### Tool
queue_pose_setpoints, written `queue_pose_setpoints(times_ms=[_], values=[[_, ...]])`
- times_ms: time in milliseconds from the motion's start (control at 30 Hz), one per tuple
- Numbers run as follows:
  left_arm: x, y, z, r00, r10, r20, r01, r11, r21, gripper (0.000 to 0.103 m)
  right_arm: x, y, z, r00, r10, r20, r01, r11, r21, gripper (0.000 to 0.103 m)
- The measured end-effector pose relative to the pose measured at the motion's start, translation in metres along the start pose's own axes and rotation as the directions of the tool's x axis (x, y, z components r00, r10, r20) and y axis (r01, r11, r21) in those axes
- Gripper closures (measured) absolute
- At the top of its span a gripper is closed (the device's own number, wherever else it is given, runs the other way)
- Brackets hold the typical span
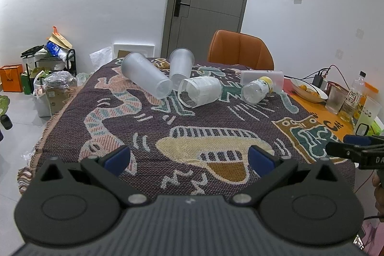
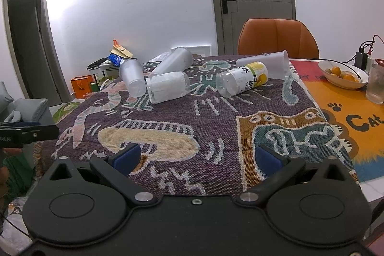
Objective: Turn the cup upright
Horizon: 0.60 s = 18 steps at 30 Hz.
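Note:
Several translucent plastic cups lie on their sides at the far end of a patterned cloth. In the left wrist view: a frosted cup (image 1: 144, 73), a second cup (image 1: 180, 65), a paper-wrapped cup (image 1: 200, 91), a yellow-labelled bottle (image 1: 258, 89) and a cup behind it (image 1: 262, 77). In the right wrist view the same show: (image 2: 132, 77), (image 2: 171, 62), (image 2: 168, 86), (image 2: 242, 80), (image 2: 264, 62). My left gripper (image 1: 189, 156) and right gripper (image 2: 196, 158) are both open and empty, low over the near end of the cloth.
An orange chair (image 1: 240, 49) stands behind the table. At the right are a bowl of oranges (image 2: 343, 74), a ribbed glass (image 2: 376, 84), bottles (image 1: 355, 92) and cables. The cloth (image 1: 168, 126) hangs over the table's left edge; bags and clutter (image 1: 48, 64) stand on the floor.

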State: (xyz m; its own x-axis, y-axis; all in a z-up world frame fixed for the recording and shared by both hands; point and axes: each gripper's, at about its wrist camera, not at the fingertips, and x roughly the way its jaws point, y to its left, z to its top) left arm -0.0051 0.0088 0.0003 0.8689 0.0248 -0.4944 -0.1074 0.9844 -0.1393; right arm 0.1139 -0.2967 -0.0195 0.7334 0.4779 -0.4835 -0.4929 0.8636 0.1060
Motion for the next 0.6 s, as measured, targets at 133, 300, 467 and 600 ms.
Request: queue_pose_setpoints(times_ms=[133,300,467,600], values=[[0.001,0.001,-0.001,1.000,0.000,-0.003,0.000,1.000,0.000,0.000,0.002,-0.004,0.000,1.000,-0.003,-0.003,0.003,1.000,0.002,0.000],[0.009,0.004,0.000,1.000,0.003,-0.014,-0.003,1.000,0.003,0.000,0.008,-0.006,0.002,1.000,-0.010,-0.004,0.010,1.000,-0.001,0.000],[0.028,0.008,0.008,0.999,0.012,-0.030,-0.012,1.000,-0.007,0.000,0.018,-0.006,0.011,1.000,-0.023,0.014,0.024,0.998,-0.055,0.000],[0.044,0.009,0.015,0.999,0.017,-0.039,-0.017,1.000,-0.004,0.000,0.033,-0.012,0.018,1.000,-0.016,0.008,0.017,0.998,-0.062,0.000]])
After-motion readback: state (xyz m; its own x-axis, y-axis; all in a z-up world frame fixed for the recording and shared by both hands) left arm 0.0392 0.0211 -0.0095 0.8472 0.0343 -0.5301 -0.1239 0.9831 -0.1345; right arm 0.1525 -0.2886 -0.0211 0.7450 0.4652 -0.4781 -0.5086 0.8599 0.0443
